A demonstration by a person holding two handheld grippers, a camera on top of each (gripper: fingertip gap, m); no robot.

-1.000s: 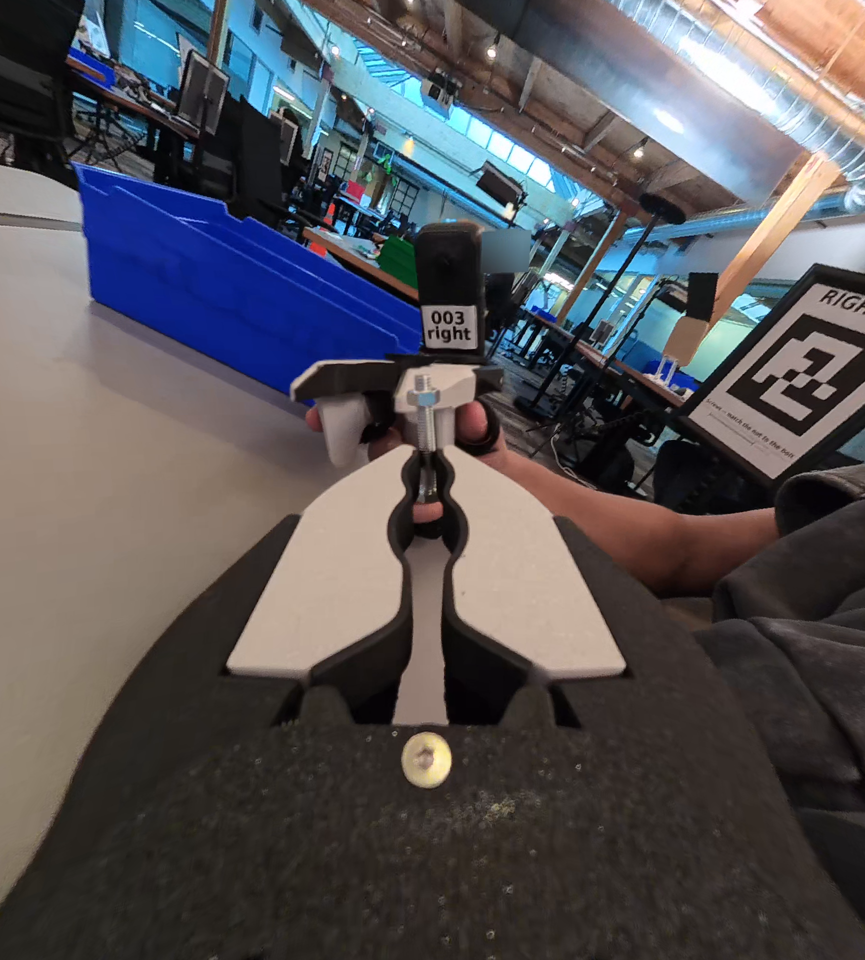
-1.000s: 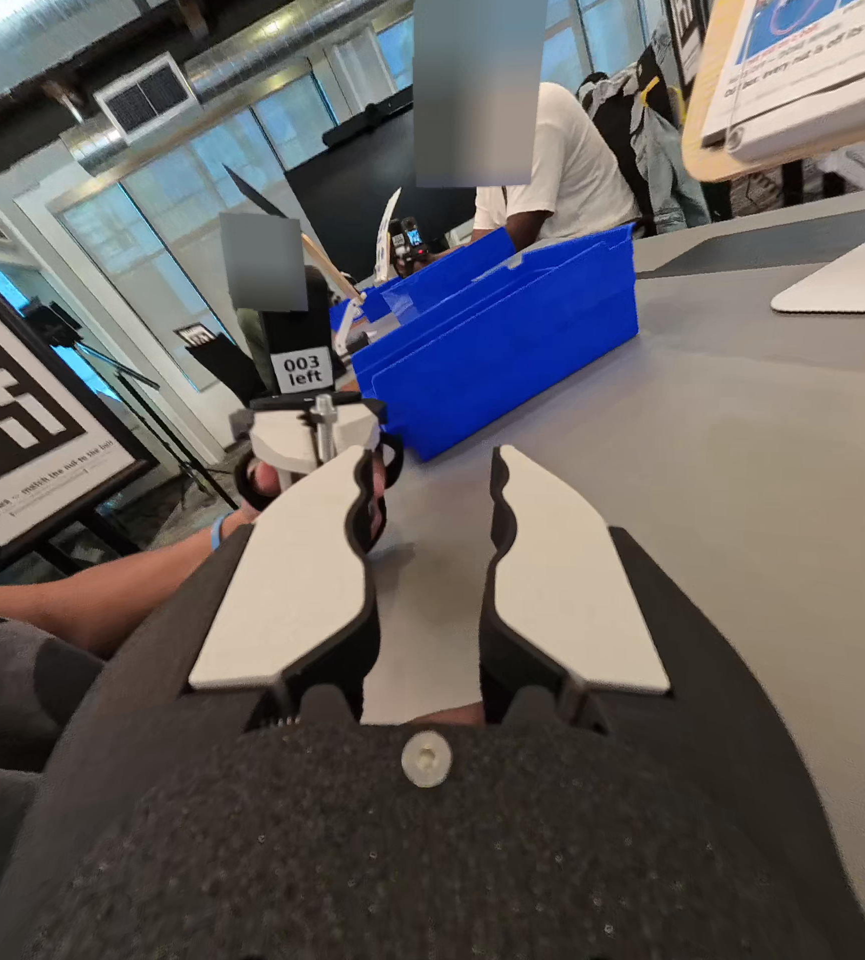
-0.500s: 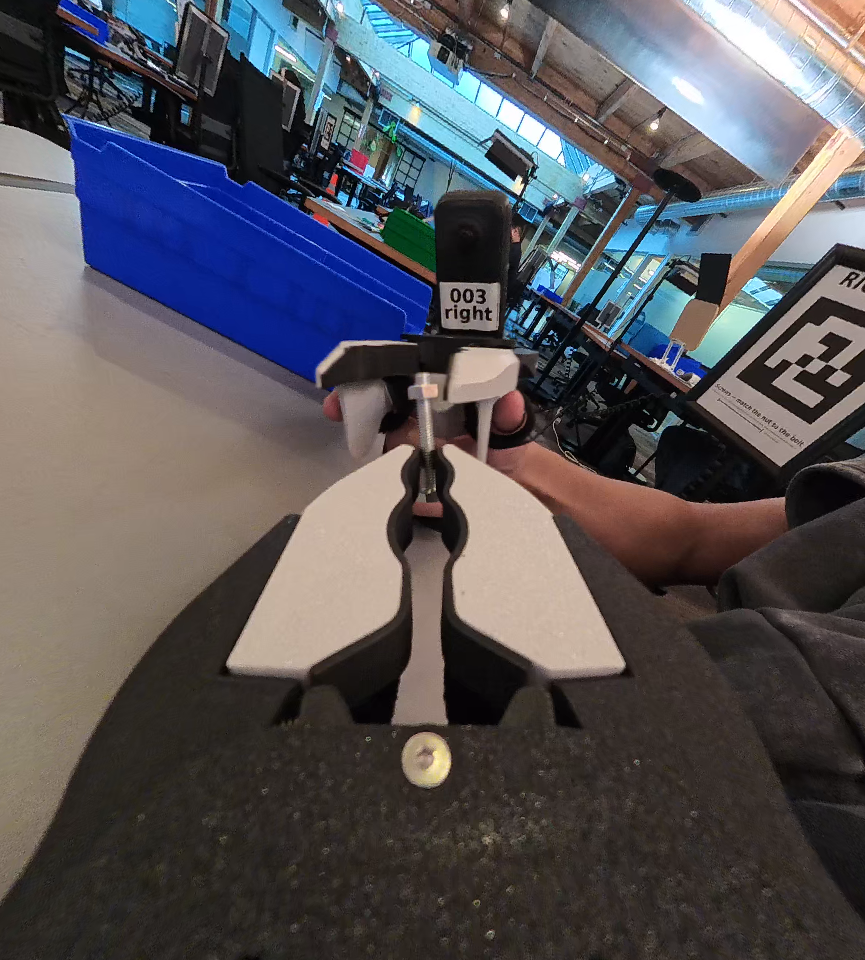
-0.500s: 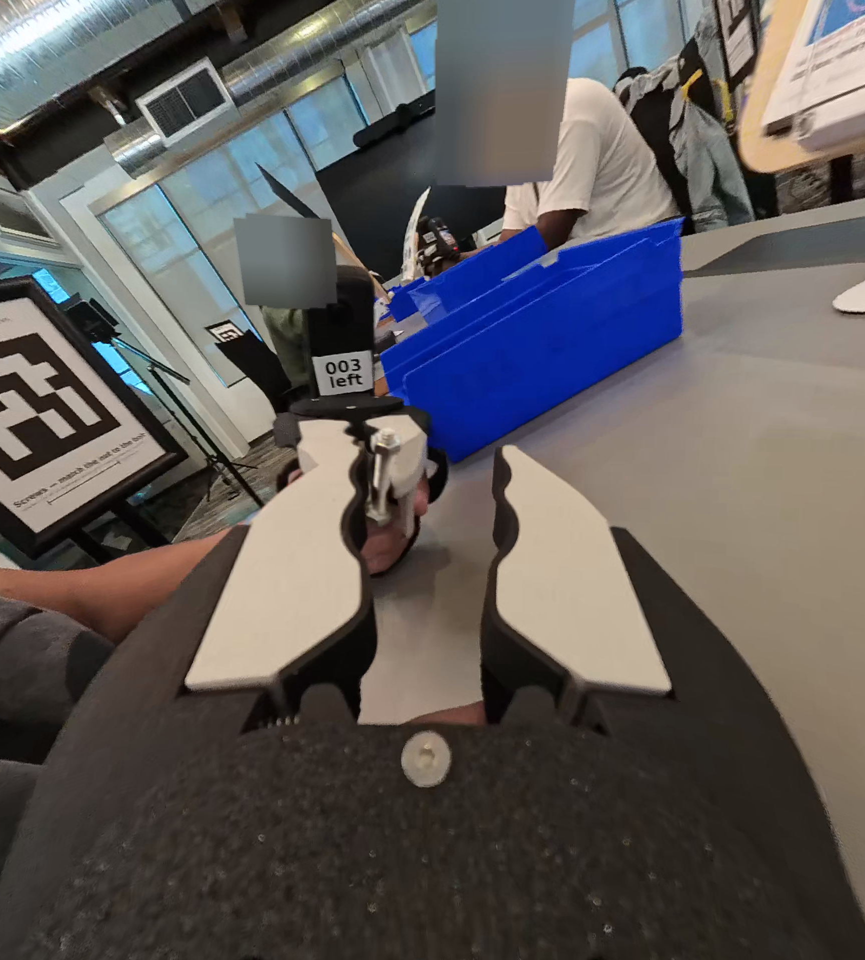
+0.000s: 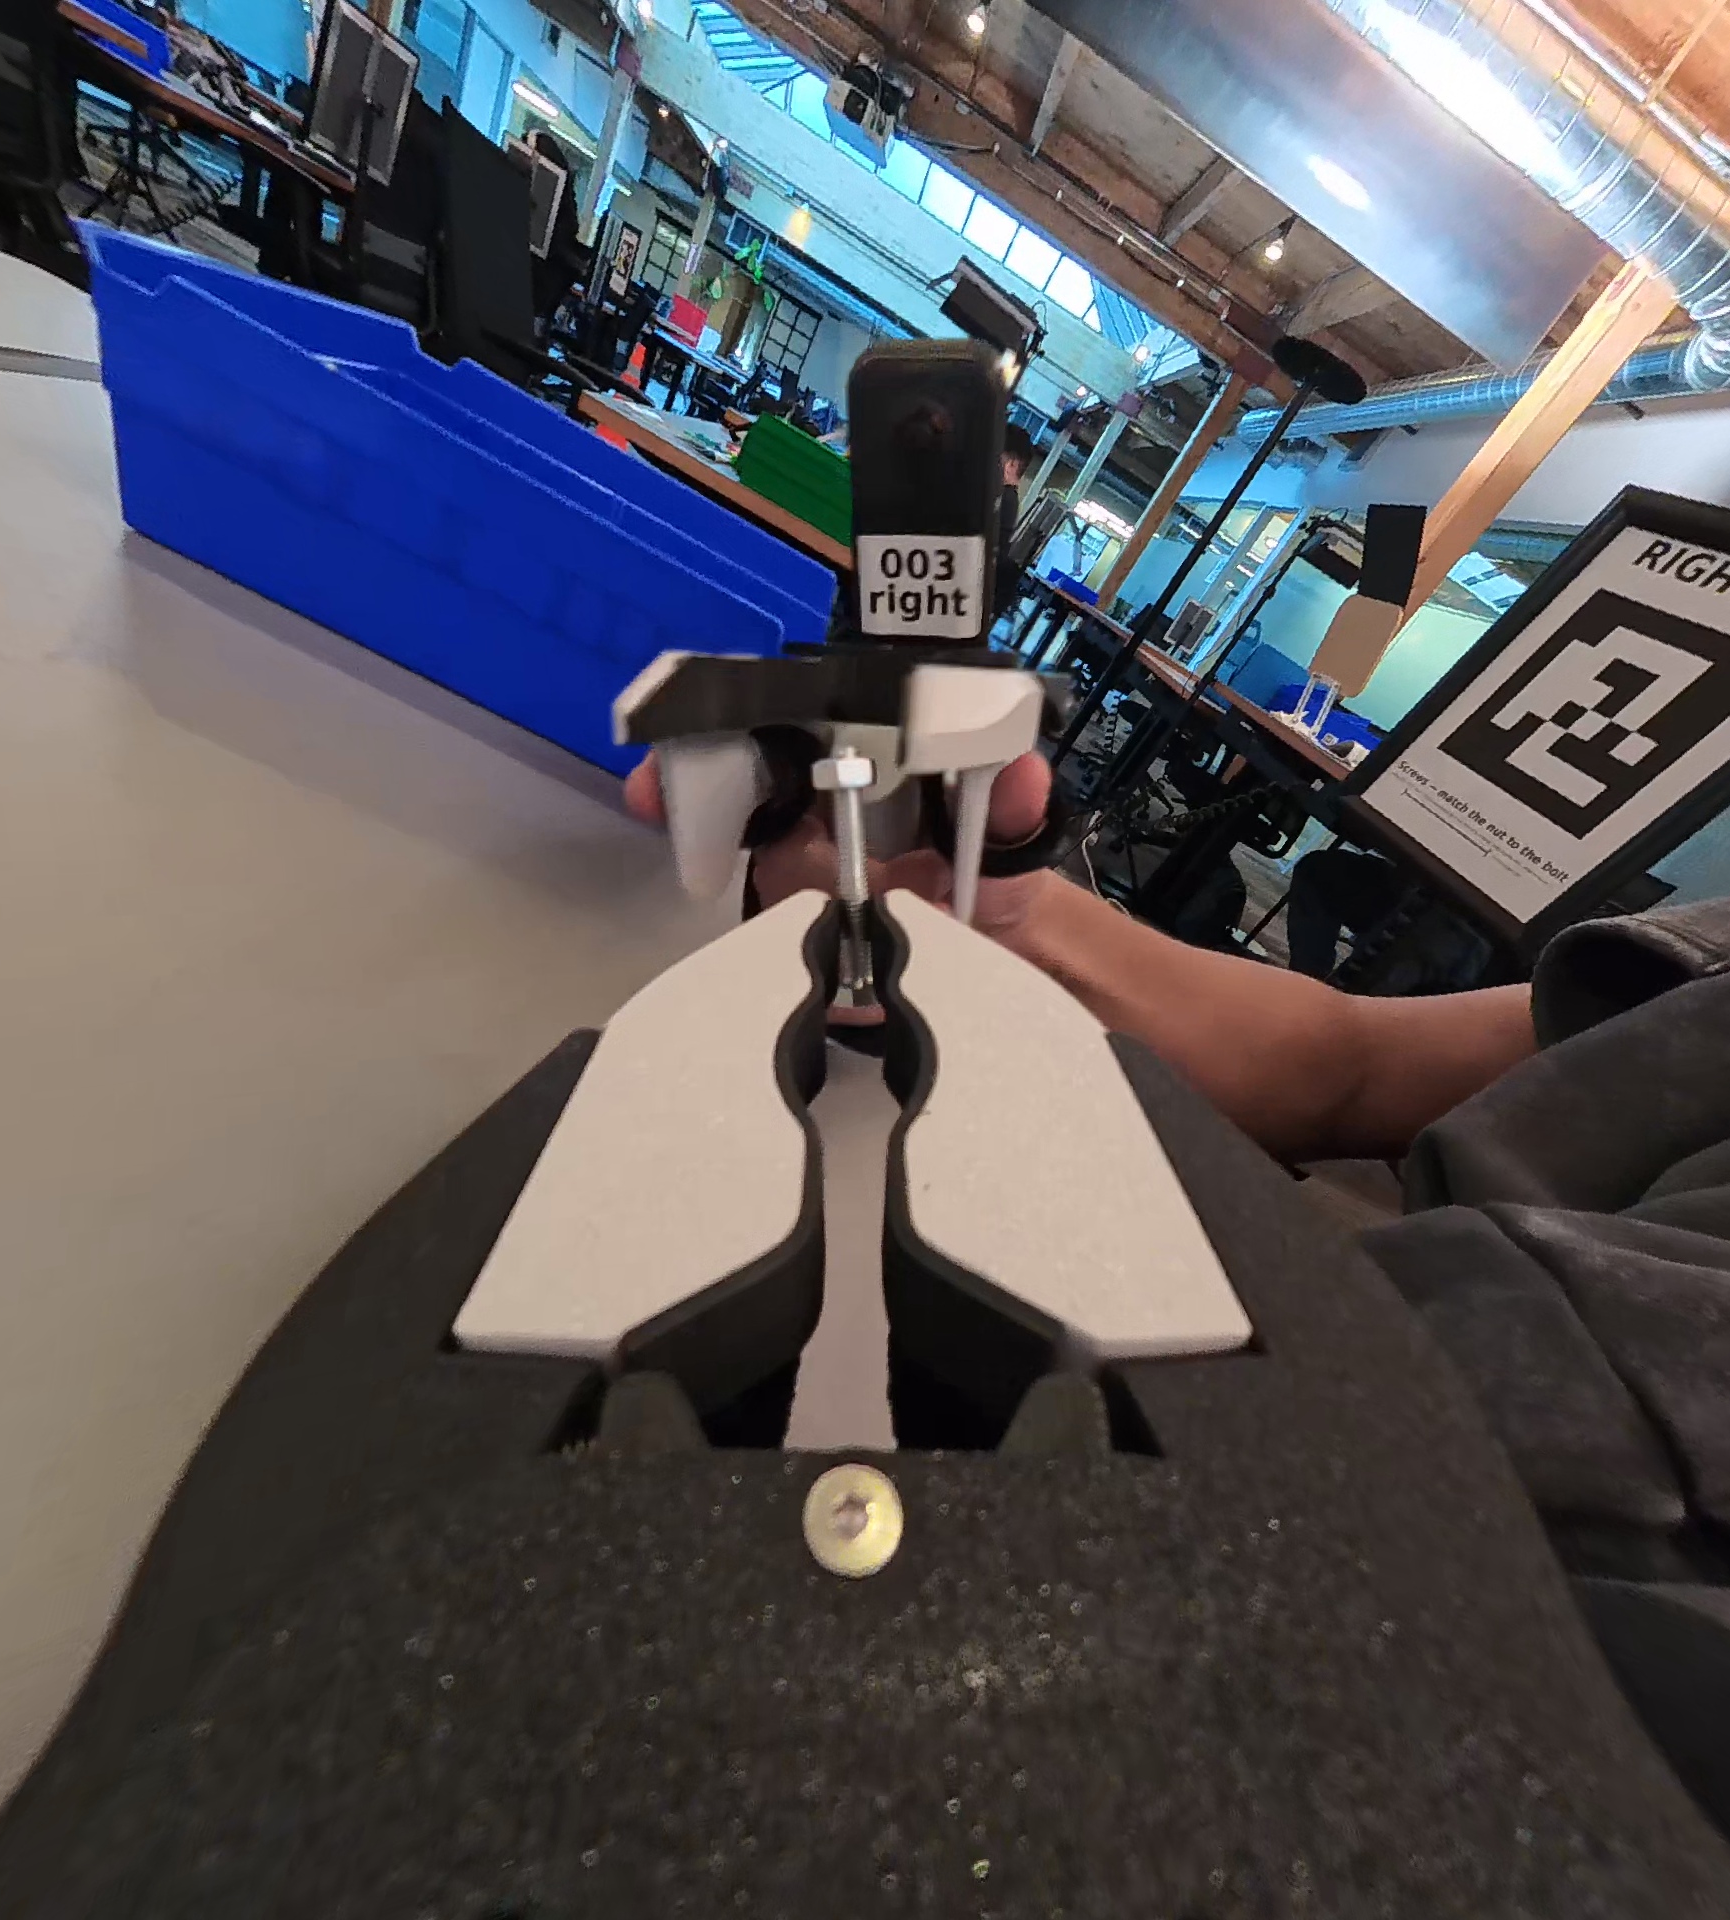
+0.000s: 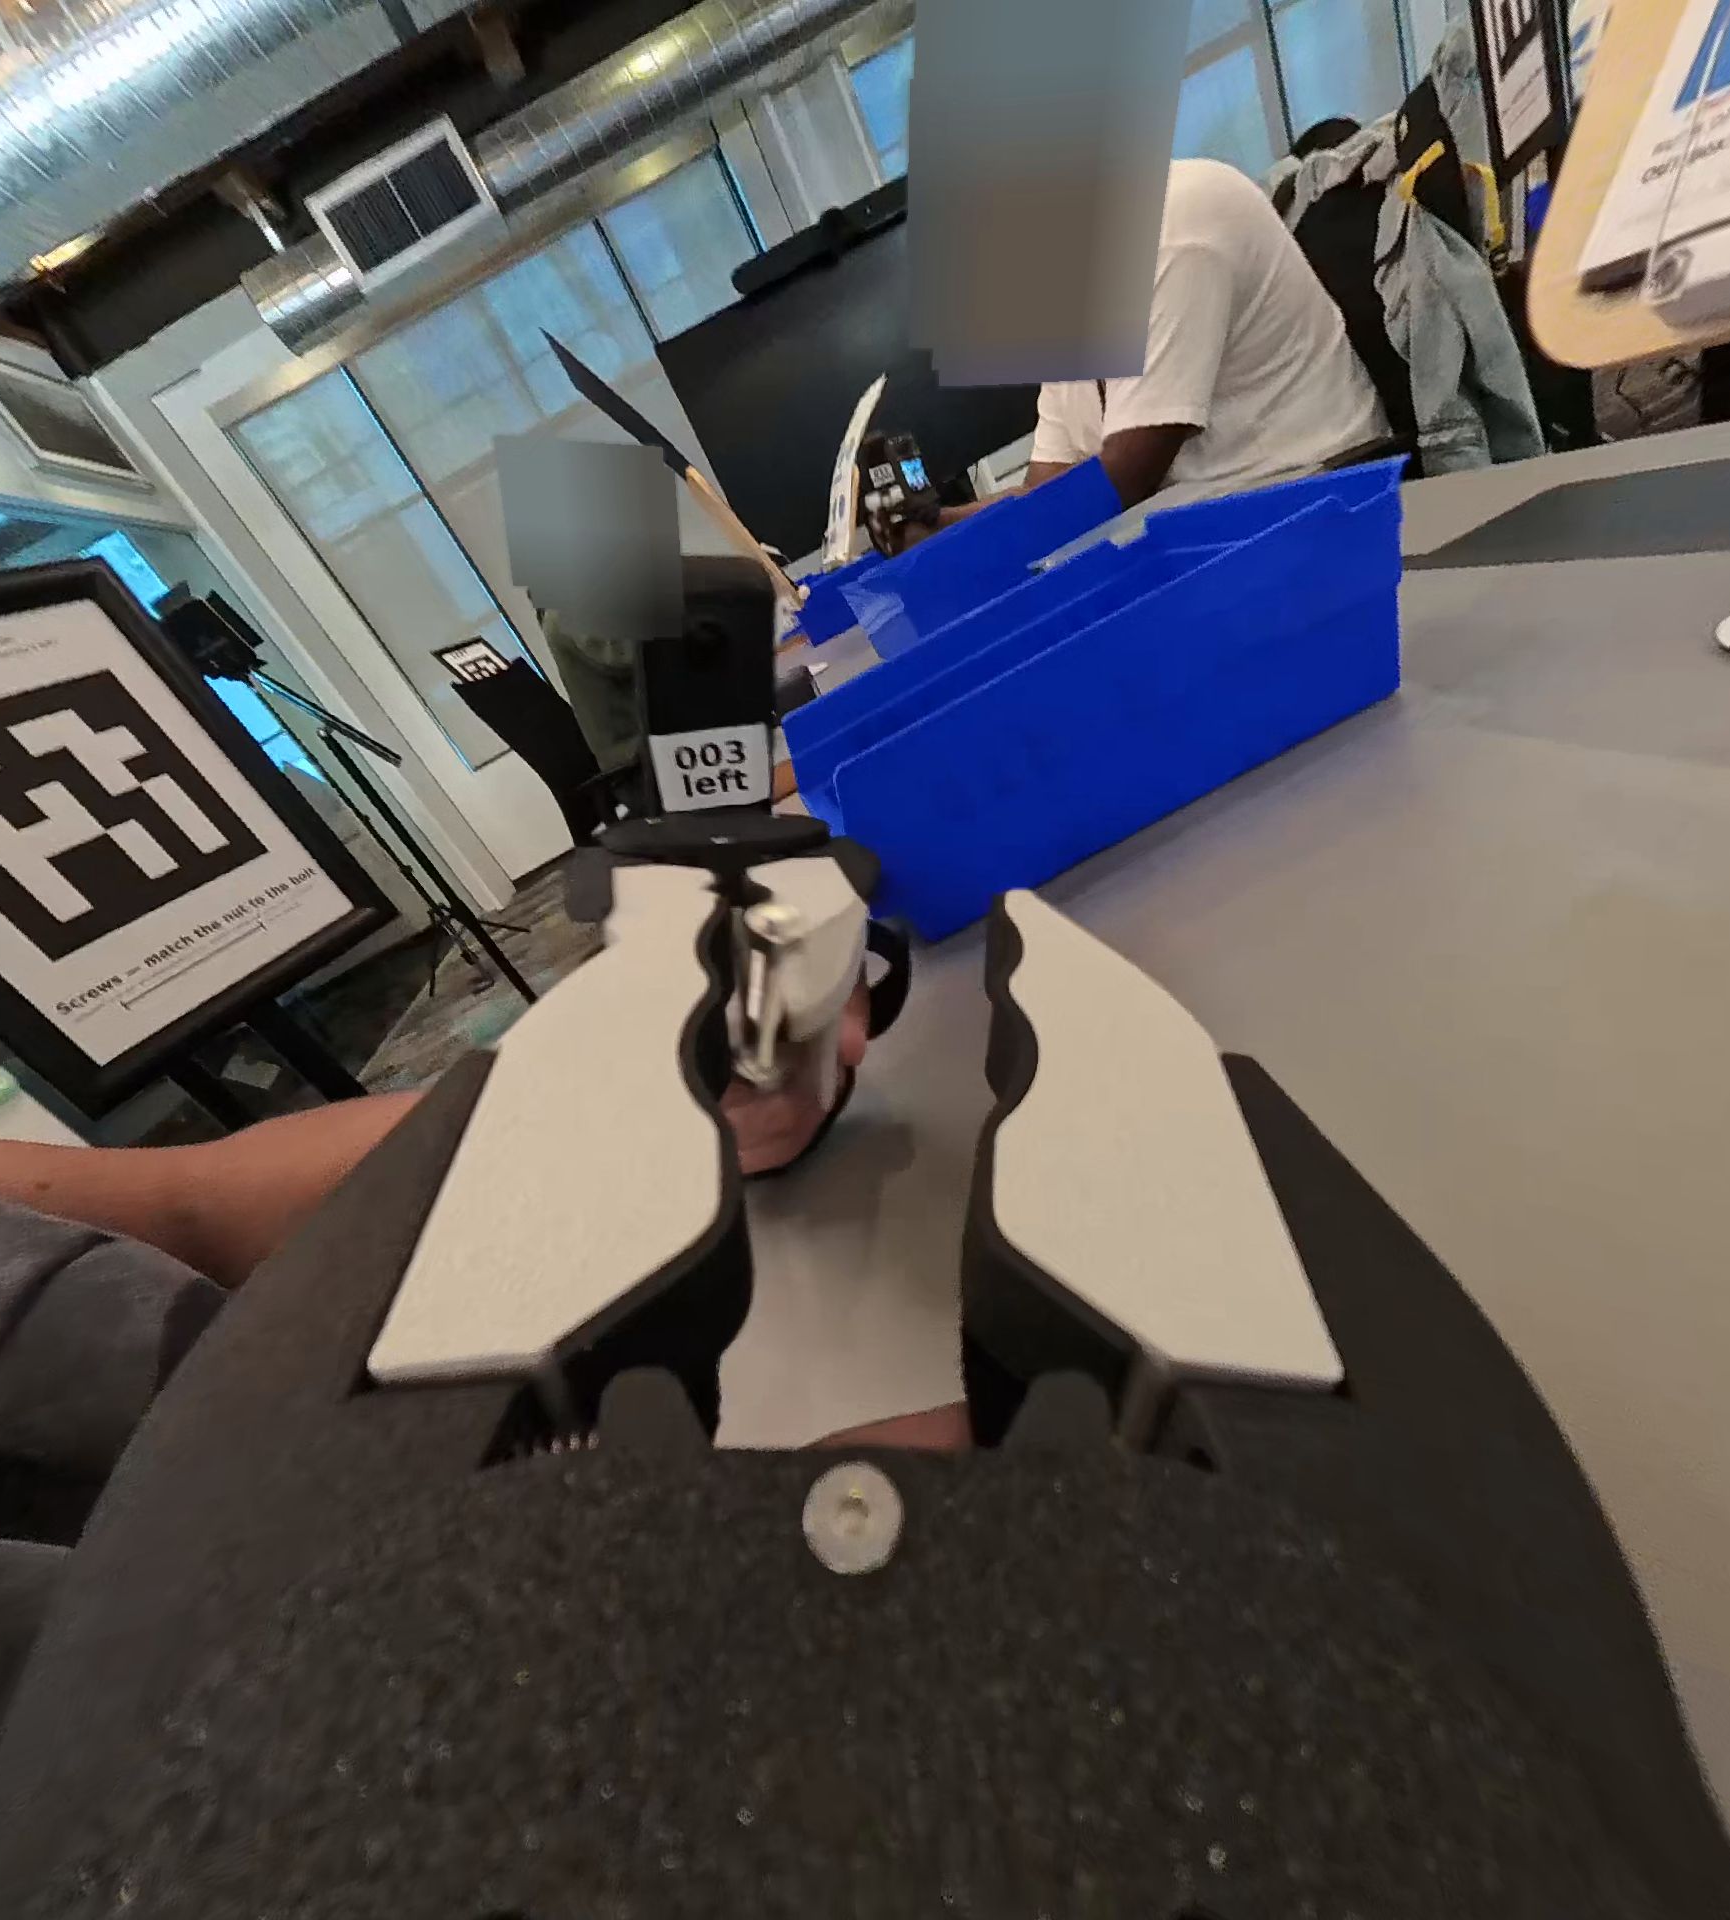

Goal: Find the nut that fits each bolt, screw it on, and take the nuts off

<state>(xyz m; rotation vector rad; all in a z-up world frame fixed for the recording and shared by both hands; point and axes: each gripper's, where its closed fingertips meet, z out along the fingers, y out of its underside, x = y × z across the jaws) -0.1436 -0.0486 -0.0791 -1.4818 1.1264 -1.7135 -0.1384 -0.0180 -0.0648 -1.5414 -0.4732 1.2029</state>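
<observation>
My left gripper (image 5: 853,925) is shut on a thin silver bolt (image 5: 848,873) that stands up from its fingertips. A hex nut (image 5: 843,772) sits at the bolt's top end. My right gripper (image 6: 845,914) is open and empty. In the left wrist view the right gripper (image 5: 830,821) faces me, its fingers (image 5: 700,831) spread on either side of the nut. In the right wrist view the bolt (image 6: 762,997) shows just inside my left finger (image 6: 612,1091), held by the left gripper (image 6: 788,977) beyond. I cannot tell whether the fingers touch it.
A long blue bin (image 5: 425,540) stands on the grey table (image 5: 165,935); it also shows in the right wrist view (image 6: 1100,727). Framed marker signs (image 5: 1609,717) (image 6: 82,831) stand off the table's edge. A person's forearm (image 5: 1256,1039) reaches in. People (image 6: 1235,343) sit behind. Left and right tips are no more than a few centimetres apart.
The right gripper has come closer to the bolt, still open. The bolt and nut now lie between its fingers. The left gripper has stayed shut on the bolt.
</observation>
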